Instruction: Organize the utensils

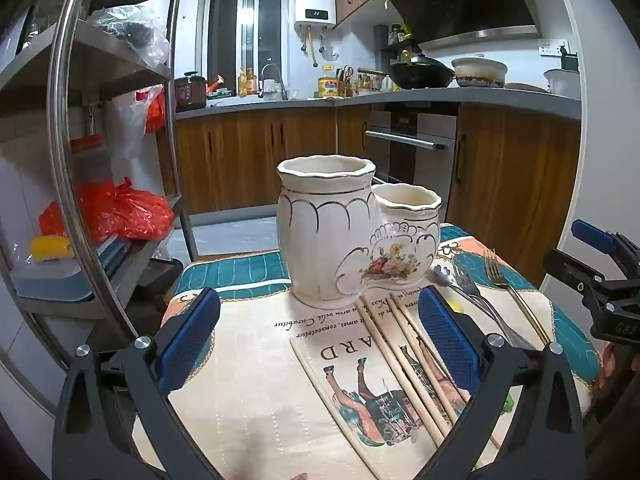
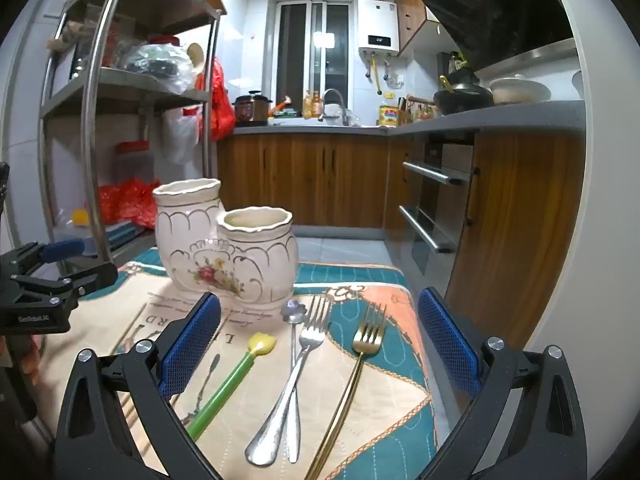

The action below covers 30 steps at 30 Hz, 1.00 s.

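A cream ceramic holder (image 1: 344,240) (image 2: 228,252) with a tall and a short cup stands empty on the patterned cloth (image 1: 248,380). Wooden chopsticks (image 1: 404,364) lie in front of it, between the blue pads of my left gripper (image 1: 320,340), which is open and holds nothing. My right gripper (image 2: 320,340) is open too, hovering over a silver fork (image 2: 296,372), a gold fork (image 2: 352,384), a flower-ended spoon (image 2: 294,312) crossing the silver fork, and a green-handled utensil with a yellow tip (image 2: 232,380). In the left wrist view both forks (image 1: 488,292) lie right of the holder.
A steel shelf rack (image 1: 100,80) (image 2: 96,92) with bags and boxes stands close on the left. Wooden cabinets, an oven (image 2: 436,208) and a counter with pots lie beyond the table's far edge. The other gripper shows at each view's side (image 1: 600,280) (image 2: 44,280).
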Each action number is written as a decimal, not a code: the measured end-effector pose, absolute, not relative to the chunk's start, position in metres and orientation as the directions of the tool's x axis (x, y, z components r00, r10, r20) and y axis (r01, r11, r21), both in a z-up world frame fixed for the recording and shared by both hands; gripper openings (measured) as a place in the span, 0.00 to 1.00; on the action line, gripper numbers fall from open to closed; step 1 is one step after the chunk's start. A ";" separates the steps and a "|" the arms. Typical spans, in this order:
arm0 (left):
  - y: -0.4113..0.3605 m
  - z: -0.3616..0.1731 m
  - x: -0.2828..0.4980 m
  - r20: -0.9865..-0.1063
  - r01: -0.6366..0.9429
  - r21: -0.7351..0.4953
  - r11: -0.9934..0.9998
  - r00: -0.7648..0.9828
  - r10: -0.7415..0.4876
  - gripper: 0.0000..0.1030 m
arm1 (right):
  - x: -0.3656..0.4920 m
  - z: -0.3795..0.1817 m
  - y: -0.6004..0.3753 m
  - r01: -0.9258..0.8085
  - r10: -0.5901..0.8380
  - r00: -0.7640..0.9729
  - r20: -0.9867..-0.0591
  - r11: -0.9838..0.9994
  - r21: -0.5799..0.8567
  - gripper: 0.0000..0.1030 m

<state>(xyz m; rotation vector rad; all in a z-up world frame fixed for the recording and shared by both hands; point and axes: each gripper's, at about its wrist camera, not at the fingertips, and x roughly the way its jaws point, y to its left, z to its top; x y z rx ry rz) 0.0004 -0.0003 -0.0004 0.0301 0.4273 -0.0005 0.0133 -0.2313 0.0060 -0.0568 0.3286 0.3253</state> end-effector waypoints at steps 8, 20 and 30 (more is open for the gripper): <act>0.000 0.002 0.001 -0.409 0.006 0.018 1.000 0.912 0.002 0.95 | 0.015 0.006 -0.231 -0.325 0.305 0.893 -0.330 0.946 -0.005 0.95; 0.000 0.005 -0.002 -0.407 0.013 0.036 0.999 0.914 0.002 0.95 | 0.016 0.007 -0.234 -0.315 0.296 0.897 -0.327 0.949 -0.003 0.95; -0.002 0.006 -0.001 -0.407 0.011 0.041 0.999 0.913 0.006 0.95 | 0.016 0.008 -0.234 -0.305 0.286 0.897 -0.338 0.952 -0.003 0.95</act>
